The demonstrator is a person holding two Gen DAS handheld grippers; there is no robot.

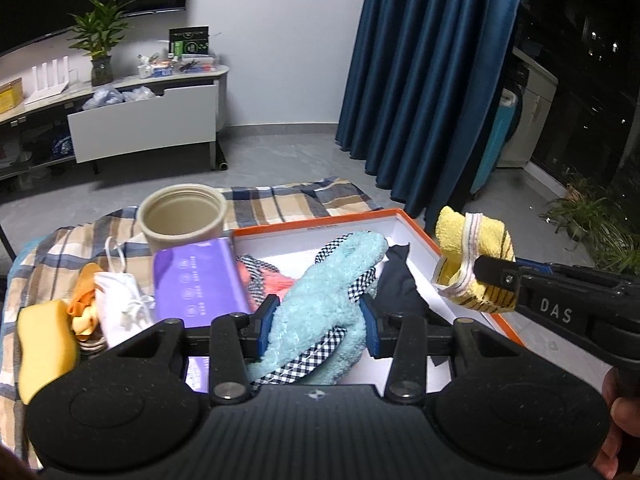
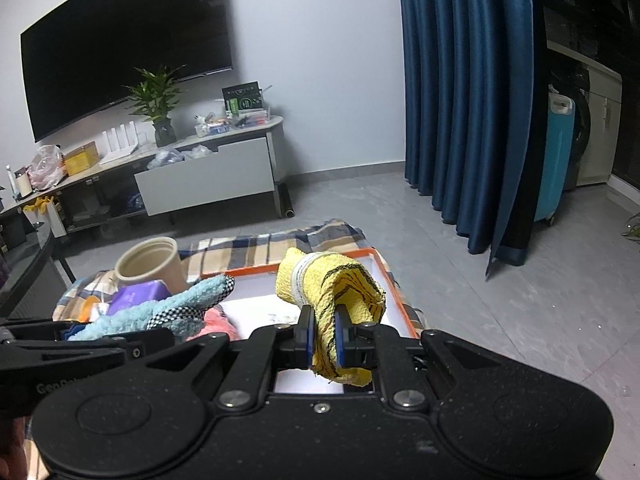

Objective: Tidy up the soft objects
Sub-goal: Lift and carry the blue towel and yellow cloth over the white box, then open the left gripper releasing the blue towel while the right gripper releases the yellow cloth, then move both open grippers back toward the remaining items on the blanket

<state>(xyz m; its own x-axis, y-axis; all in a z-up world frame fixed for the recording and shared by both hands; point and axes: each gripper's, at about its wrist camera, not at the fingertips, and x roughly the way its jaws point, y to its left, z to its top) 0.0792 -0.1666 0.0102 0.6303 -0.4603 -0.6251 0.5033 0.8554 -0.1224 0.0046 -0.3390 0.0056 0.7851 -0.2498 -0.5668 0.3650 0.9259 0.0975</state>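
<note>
My left gripper (image 1: 318, 322) is shut on a fluffy light-blue cloth with checked trim (image 1: 328, 280), held above an orange-rimmed white box (image 1: 416, 224). In the box lie a pink cloth (image 1: 276, 280) and a dark cloth (image 1: 398, 284). My right gripper (image 2: 322, 334) is shut on a yellow towel with black stripes (image 2: 332, 280), which hangs over the box's right edge (image 2: 384, 276). The right gripper (image 1: 486, 272) and its yellow towel (image 1: 472, 240) also show at the right of the left wrist view. The blue cloth (image 2: 160, 308) appears at the left of the right wrist view.
On the plaid blanket (image 1: 280, 200) left of the box stand a beige cup (image 1: 182, 216), a purple pack (image 1: 200, 284), a white mask (image 1: 120, 296), an orange scrunchie (image 1: 84, 300) and a yellow sponge (image 1: 44, 344). A blue curtain (image 1: 432, 72) hangs at right. A TV cabinet (image 1: 144, 120) stands behind.
</note>
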